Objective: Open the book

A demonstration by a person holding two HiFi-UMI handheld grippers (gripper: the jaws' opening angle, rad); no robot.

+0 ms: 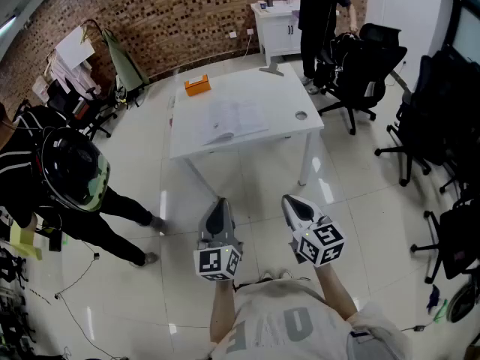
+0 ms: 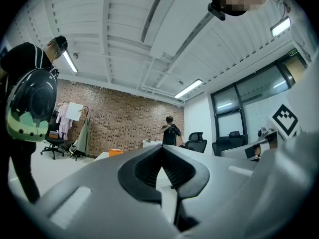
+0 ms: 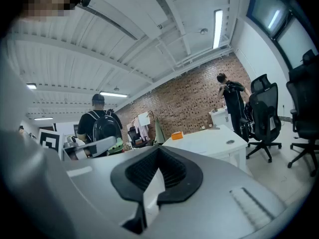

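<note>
A pale book (image 1: 234,120) lies flat near the middle of the white table (image 1: 285,130); from this distance I cannot tell how its cover stands. Both grippers hang over the floor, well short of the table's near edge. My left gripper (image 1: 220,204) is shut with nothing in it, and its black pads (image 2: 149,169) meet at the tip. Beside it, my right gripper (image 1: 291,201) is also shut and holds nothing; its pads (image 3: 172,172) touch. Both point level toward the table (image 3: 209,139). The book does not show in either gripper view.
An orange box (image 1: 197,85) sits at the table's far left. A person with a dark backpack (image 1: 71,172) stands at the left. Another person (image 1: 319,10) stands by a white cabinet (image 1: 274,25) at the back. Black office chairs (image 1: 360,73) crowd the right side.
</note>
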